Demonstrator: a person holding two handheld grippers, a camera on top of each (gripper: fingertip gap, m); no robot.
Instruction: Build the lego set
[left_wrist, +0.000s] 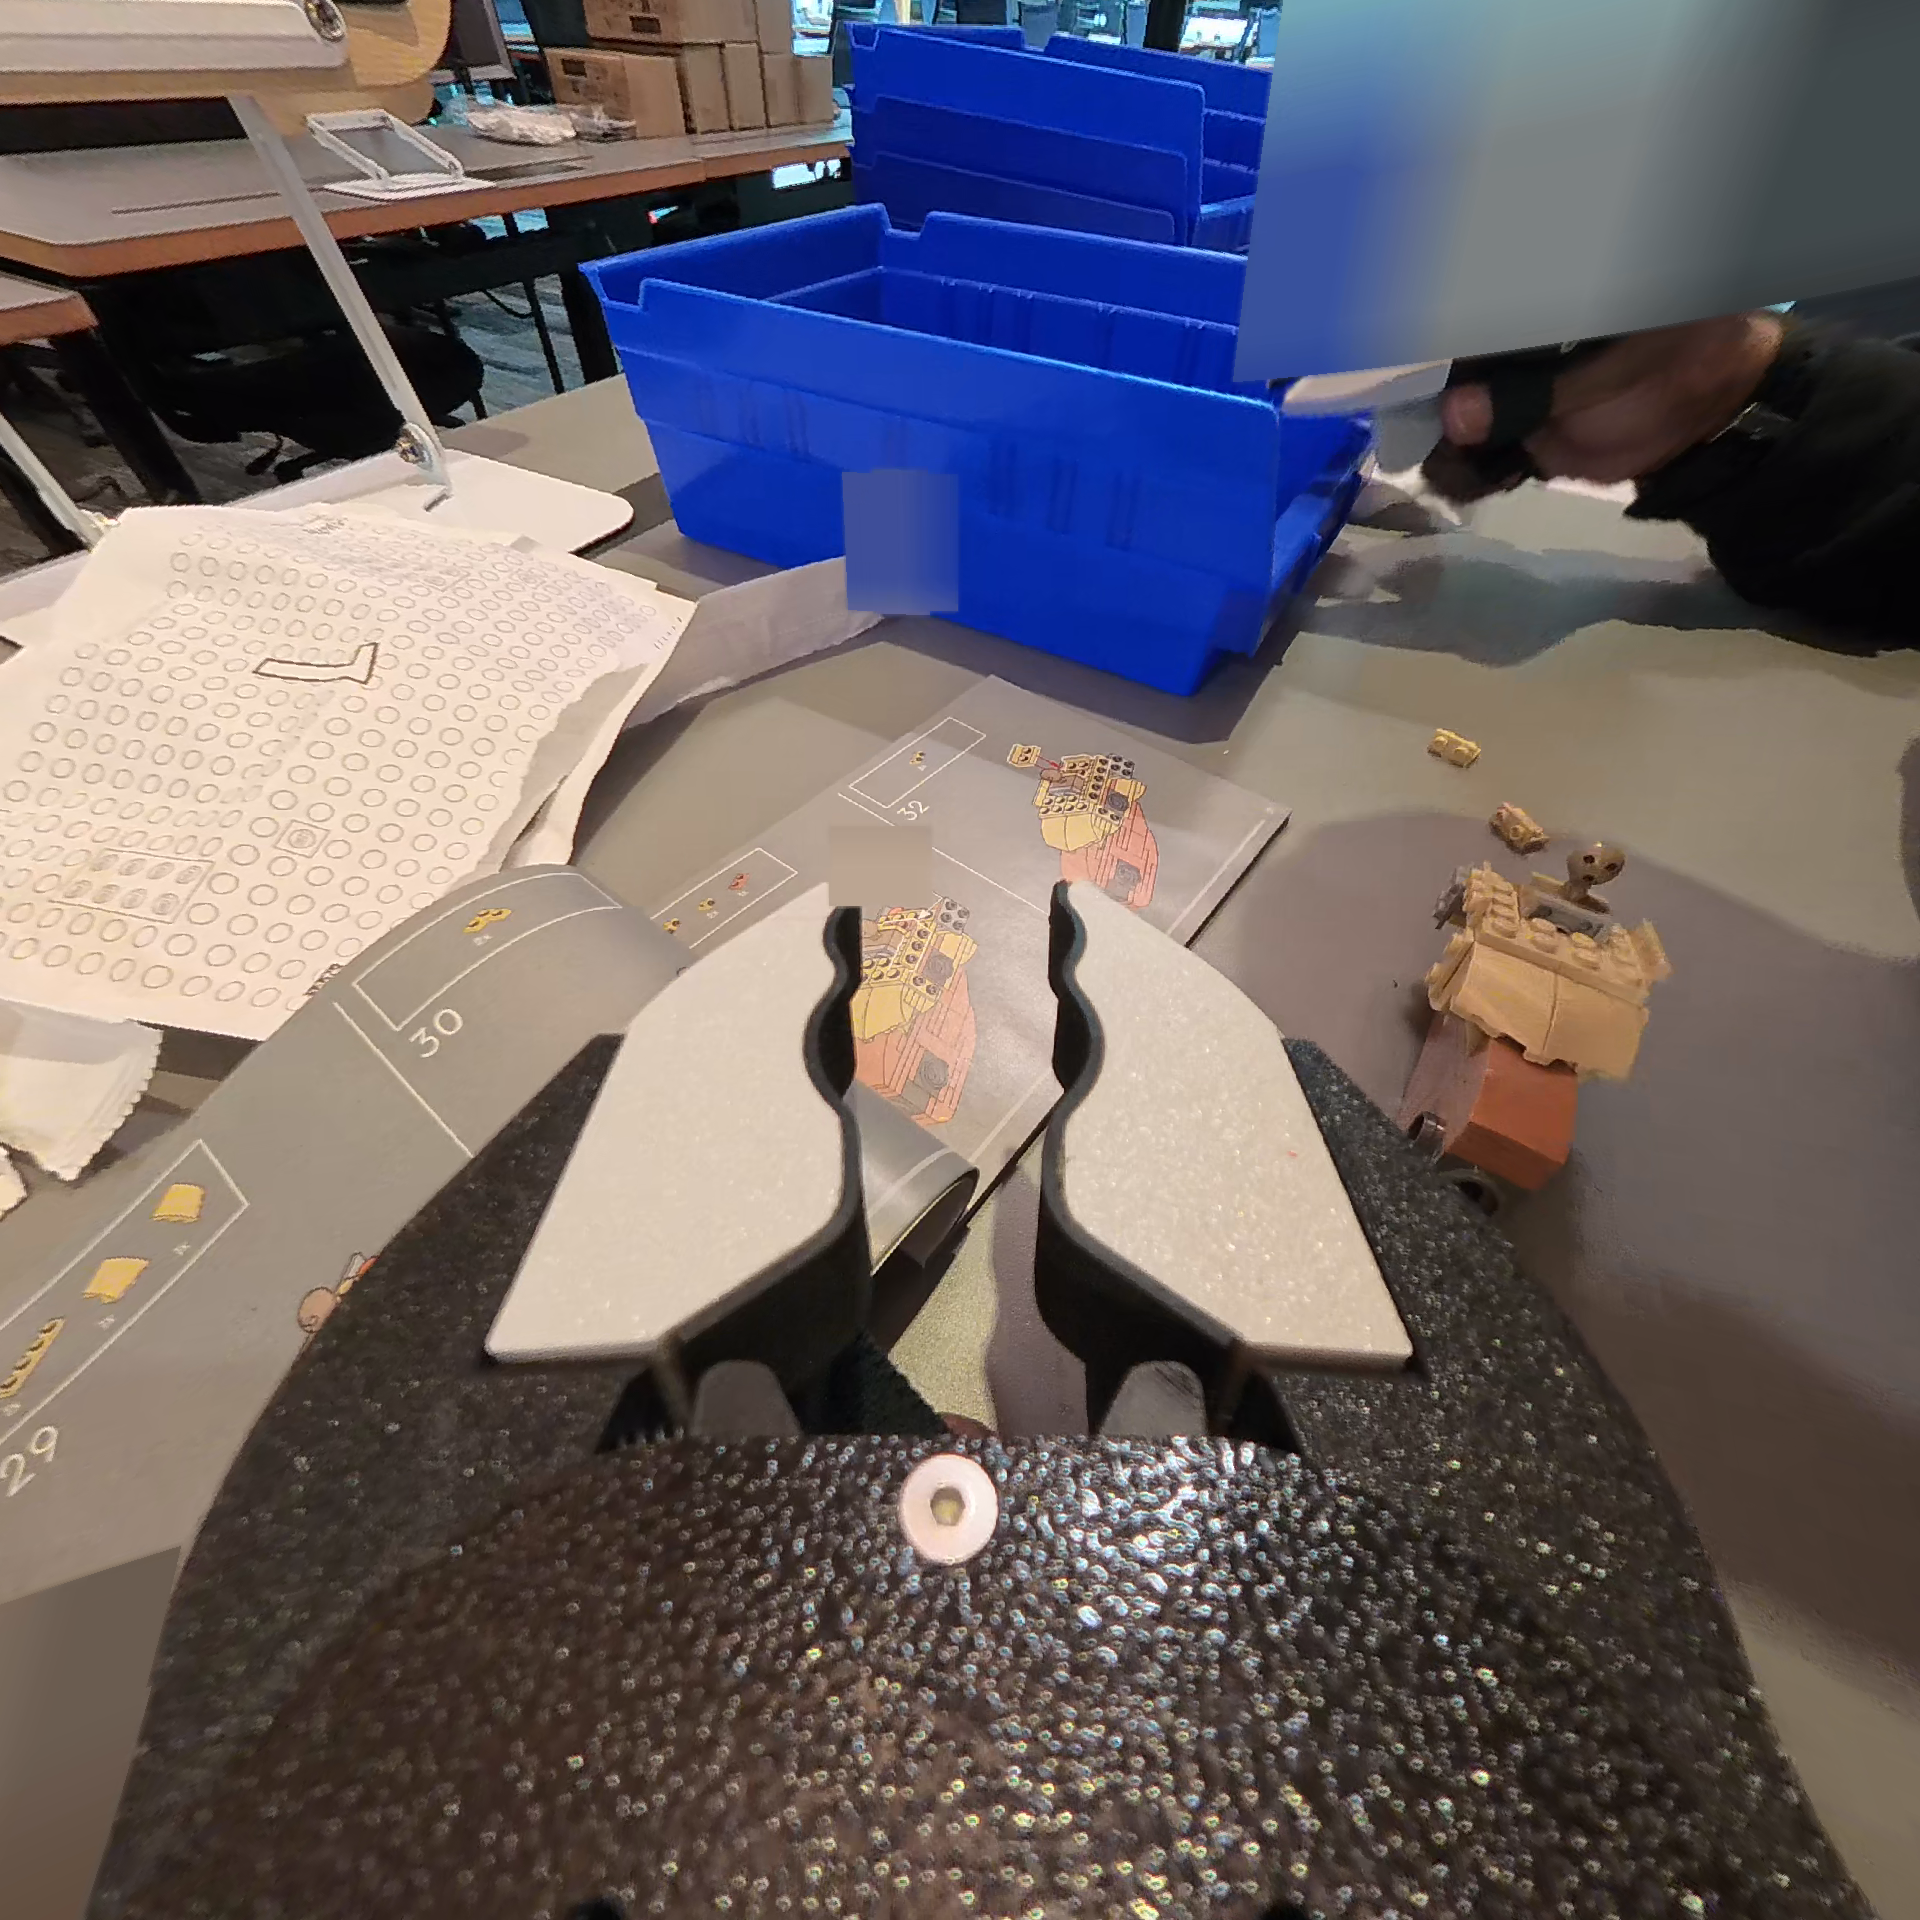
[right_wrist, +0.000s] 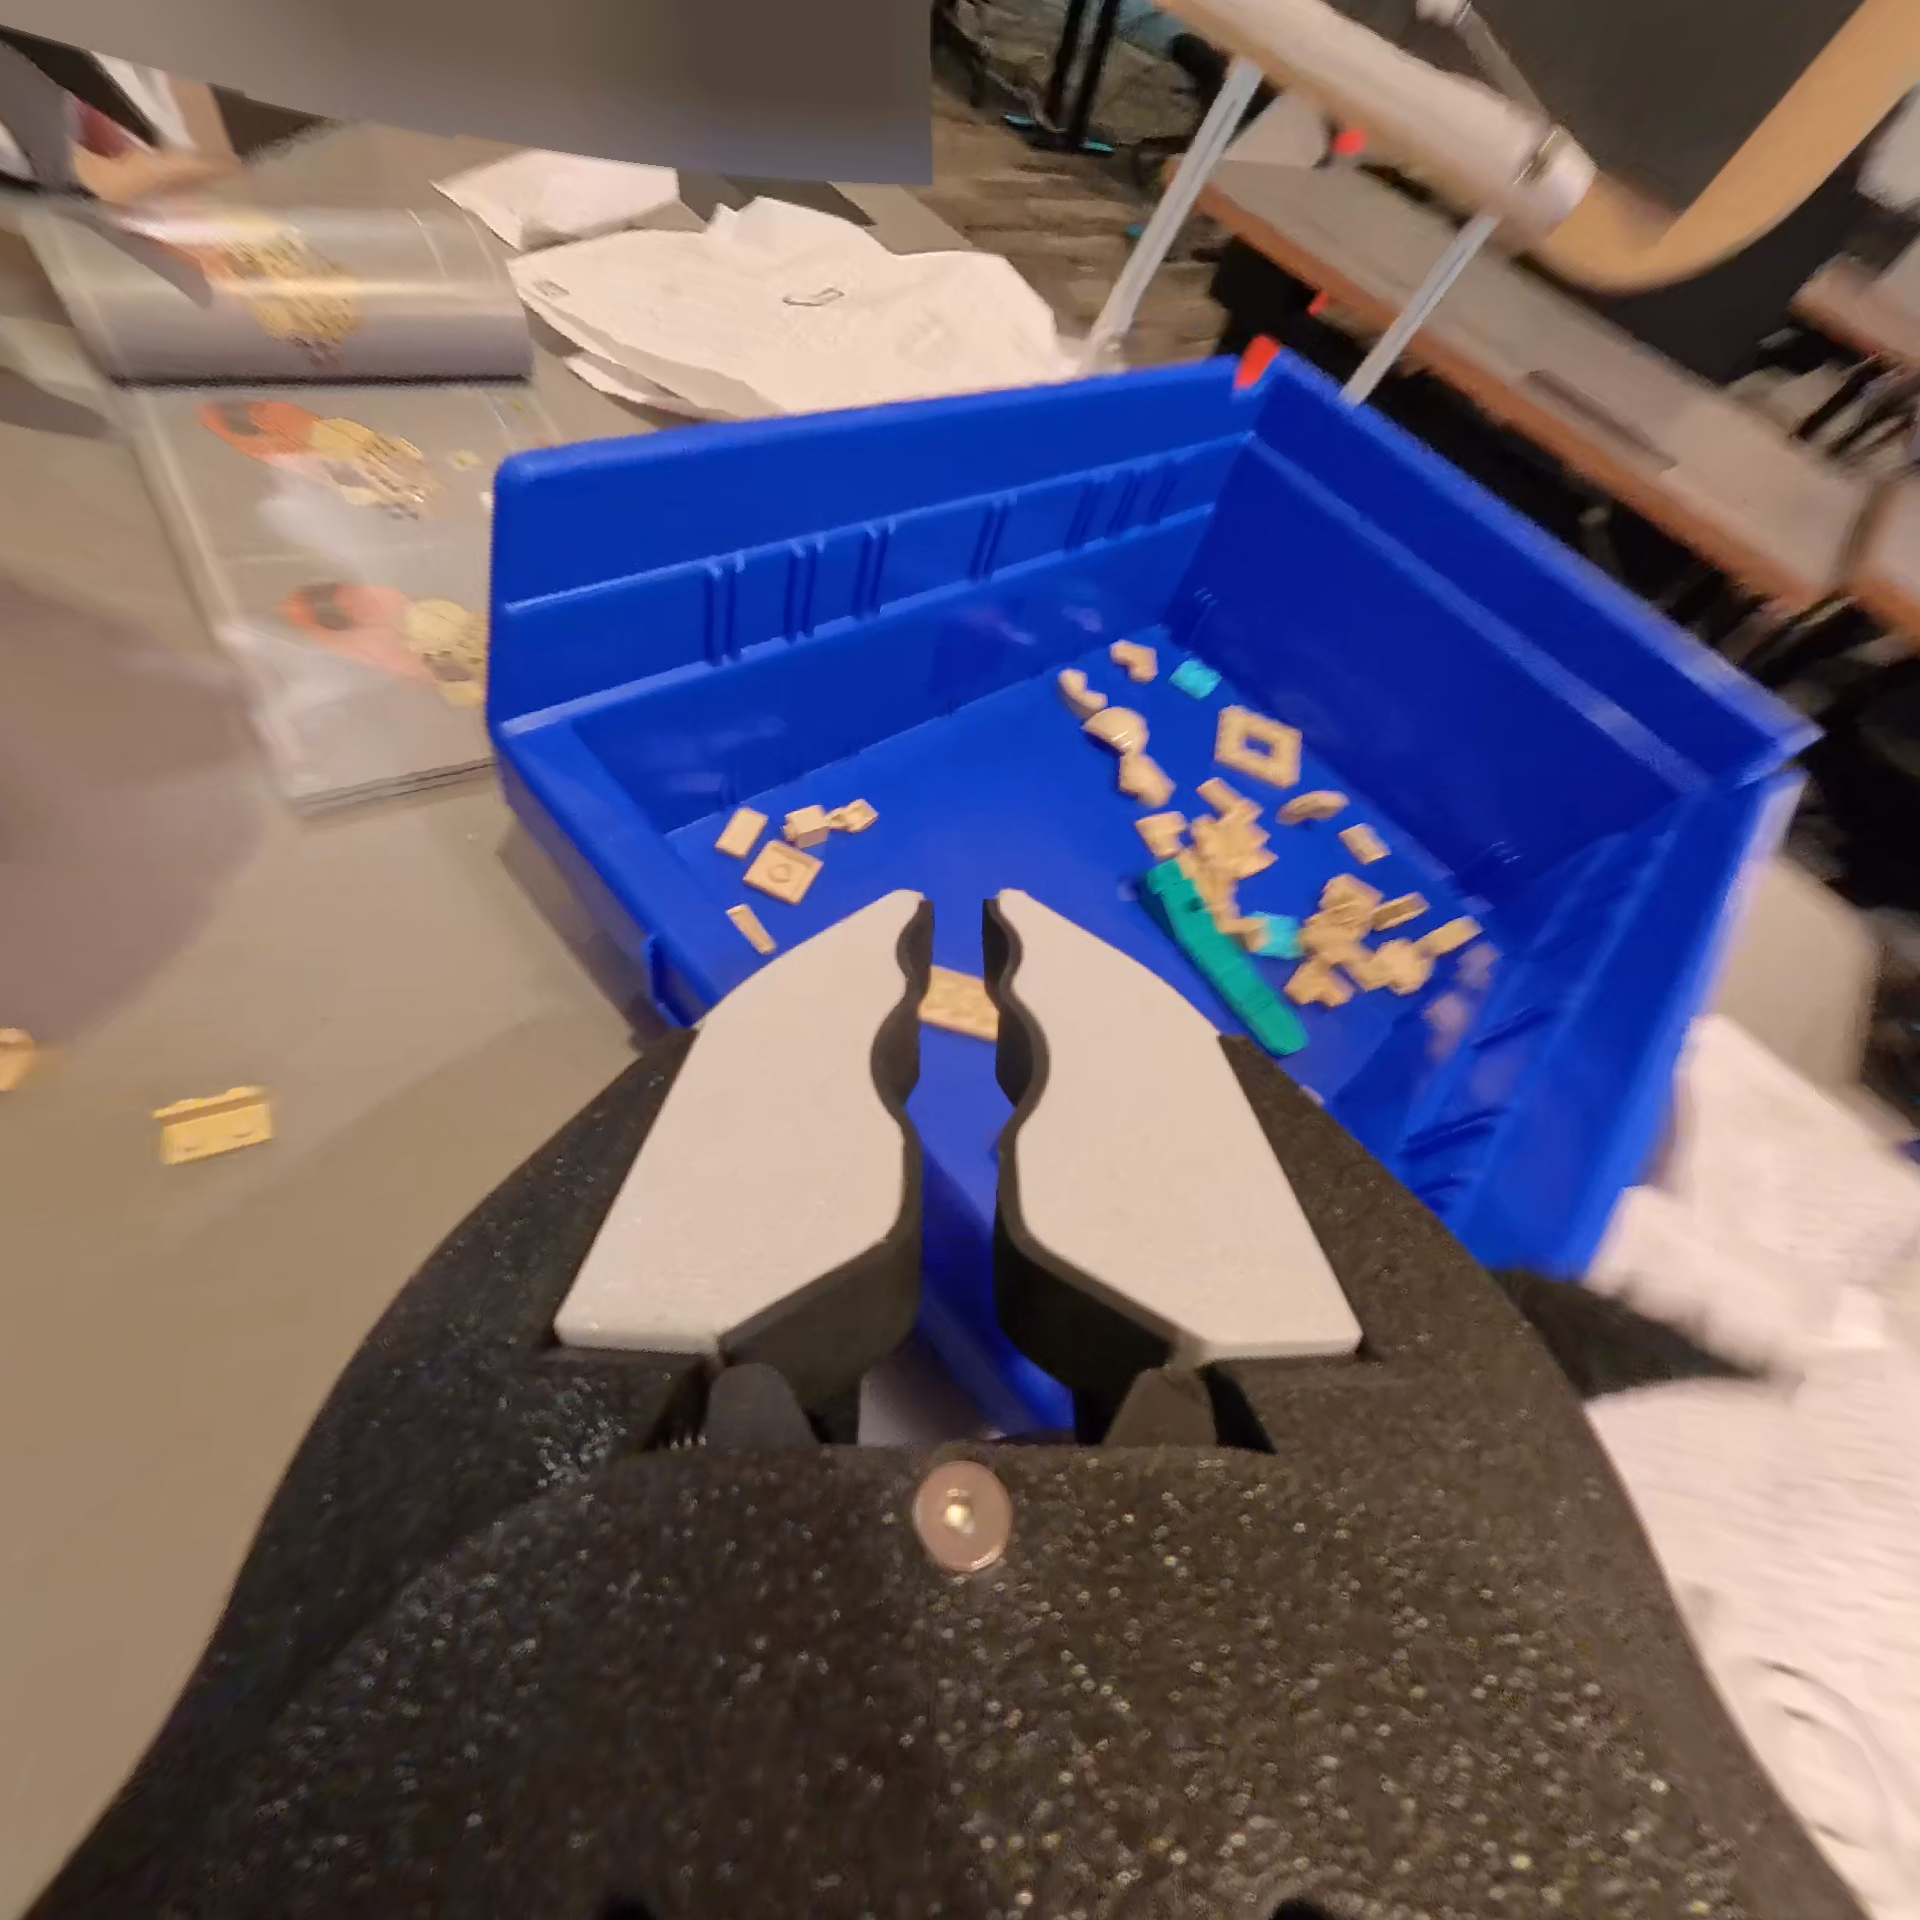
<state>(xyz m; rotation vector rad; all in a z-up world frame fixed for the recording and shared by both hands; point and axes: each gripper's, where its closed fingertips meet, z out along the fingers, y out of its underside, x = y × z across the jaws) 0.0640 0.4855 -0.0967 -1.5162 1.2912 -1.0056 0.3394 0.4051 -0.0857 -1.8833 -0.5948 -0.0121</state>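
In the left wrist view, my left gripper (left_wrist: 951, 904) is open and empty, hovering over the open instruction booklet (left_wrist: 1039, 862). The part-built tan and brown lego model (left_wrist: 1538, 997) stands on the table to its right. Two small loose tan pieces (left_wrist: 1455, 746) lie beyond the model. In the right wrist view, my right gripper (right_wrist: 958, 914) is over the near end of a blue bin (right_wrist: 862, 488) and nearly closed on a small tan plate (right_wrist: 958, 1006) between its pads. Several tan and teal pieces (right_wrist: 1226, 956) lie on the bin floor. This view is motion-blurred.
Stacked blue bins (left_wrist: 956, 436) stand behind the booklet, with a person's hand (left_wrist: 1579, 416) at their right end. White sheets printed with circles (left_wrist: 281, 748) lie to the left beside a white stand (left_wrist: 416, 457). A tan piece (right_wrist: 213, 1122) lies on the table left of the bin. Across from one pair of fingers to the other is roughly 30 cm.
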